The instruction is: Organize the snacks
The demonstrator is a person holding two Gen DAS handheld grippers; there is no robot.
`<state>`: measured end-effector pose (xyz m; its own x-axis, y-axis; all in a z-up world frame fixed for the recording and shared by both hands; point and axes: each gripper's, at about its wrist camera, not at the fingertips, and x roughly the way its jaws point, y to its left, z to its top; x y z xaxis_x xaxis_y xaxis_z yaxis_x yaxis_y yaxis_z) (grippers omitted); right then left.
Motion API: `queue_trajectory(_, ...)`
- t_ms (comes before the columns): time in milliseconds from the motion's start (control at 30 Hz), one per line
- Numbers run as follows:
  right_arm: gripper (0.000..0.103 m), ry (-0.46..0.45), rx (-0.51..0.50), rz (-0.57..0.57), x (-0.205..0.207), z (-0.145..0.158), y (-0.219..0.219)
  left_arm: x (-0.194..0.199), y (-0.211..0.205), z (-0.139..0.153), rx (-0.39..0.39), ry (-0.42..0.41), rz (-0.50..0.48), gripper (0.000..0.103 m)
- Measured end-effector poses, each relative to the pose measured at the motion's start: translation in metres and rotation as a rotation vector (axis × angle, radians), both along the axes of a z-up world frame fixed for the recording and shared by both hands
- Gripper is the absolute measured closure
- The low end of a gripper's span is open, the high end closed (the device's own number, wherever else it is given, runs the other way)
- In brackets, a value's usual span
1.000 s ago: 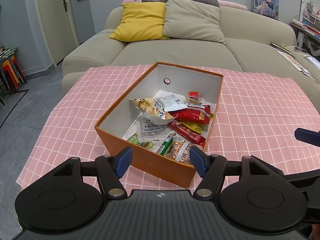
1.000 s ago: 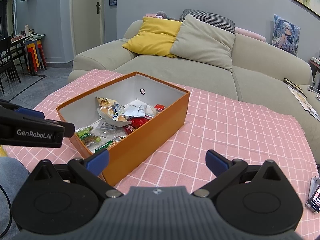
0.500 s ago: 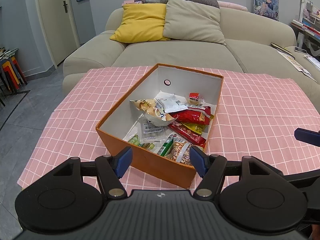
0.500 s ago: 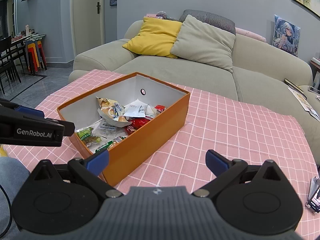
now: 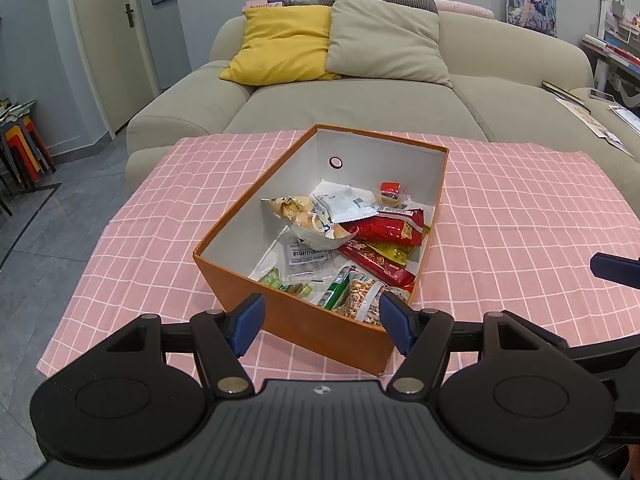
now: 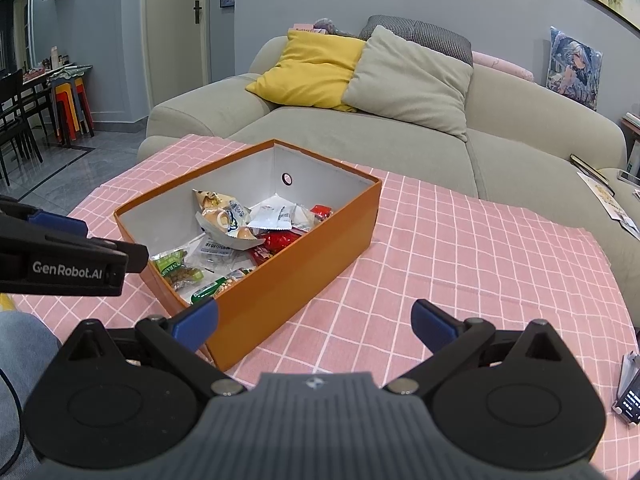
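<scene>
Only the right wrist view shows a phone (image 6: 631, 394) at the table's near right edge and stacked stools (image 6: 71, 106) far left, while the left wrist view shows the box's far right corner with its small red-capped snack (image 5: 390, 193). One orange box (image 5: 304, 316), white inside, sits angled on the pink checked tablecloth (image 5: 520, 216), holding a loose pile of wrapped snacks (image 5: 344, 240) too jumbled to count. The two grippers, left gripper (image 5: 322, 322) and right gripper (image 6: 314, 320), both stand released and empty near the box's near end.
</scene>
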<state>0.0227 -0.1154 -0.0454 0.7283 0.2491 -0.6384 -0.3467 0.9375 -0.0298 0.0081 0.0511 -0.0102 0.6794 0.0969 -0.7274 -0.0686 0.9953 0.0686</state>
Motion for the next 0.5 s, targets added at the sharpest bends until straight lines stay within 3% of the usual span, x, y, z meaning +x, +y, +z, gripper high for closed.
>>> queue_trajectory(500,0.004,-0.004,-0.002,0.004,-0.0002,0.0008,-0.0003,-0.0014,0.0016,0.0042,0.008,-0.022,-0.005,0.026)
